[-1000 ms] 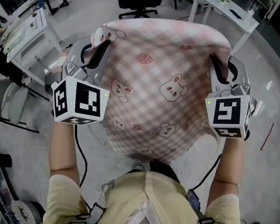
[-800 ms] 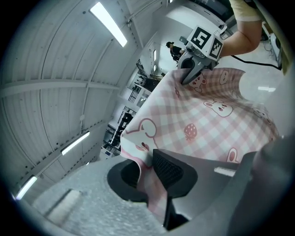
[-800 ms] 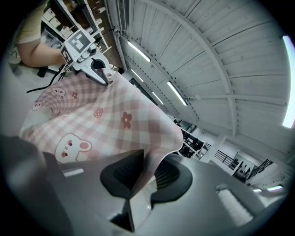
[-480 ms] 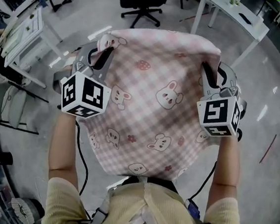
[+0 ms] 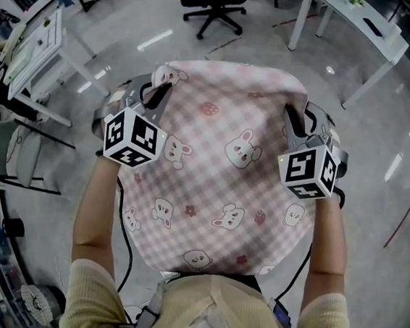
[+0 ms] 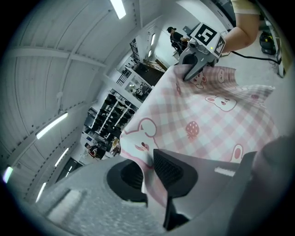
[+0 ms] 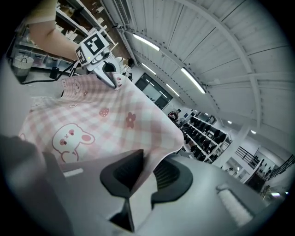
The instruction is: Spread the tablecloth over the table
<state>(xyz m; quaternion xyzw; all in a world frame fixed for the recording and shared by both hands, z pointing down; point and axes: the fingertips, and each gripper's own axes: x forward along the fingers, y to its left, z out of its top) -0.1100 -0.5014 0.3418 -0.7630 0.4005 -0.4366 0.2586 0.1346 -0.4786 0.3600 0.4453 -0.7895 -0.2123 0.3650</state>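
The left gripper (image 5: 156,90) and the right gripper (image 5: 291,118) each pinched a far corner of the pink-and-white checked fabric tablecloth (image 5: 218,175), which was printed with rabbits and strawberries. In the left gripper view the two dark ribbed pads were closed on a fold of the hem. The right gripper view showed the same, with cloth squeezed between both pads. The tablecloth was held in the air in front of the person, stretched fairly flat between the two grippers above the glossy grey floor (image 5: 382,142). Its near edge hung down by the person's pale yellow top (image 5: 212,306); whether it touched the top was hard to tell from the head view. Beyond the cloth stood a black wheeled office chair (image 5: 216,1) and a white rectangular table (image 5: 358,26), both well apart from it.
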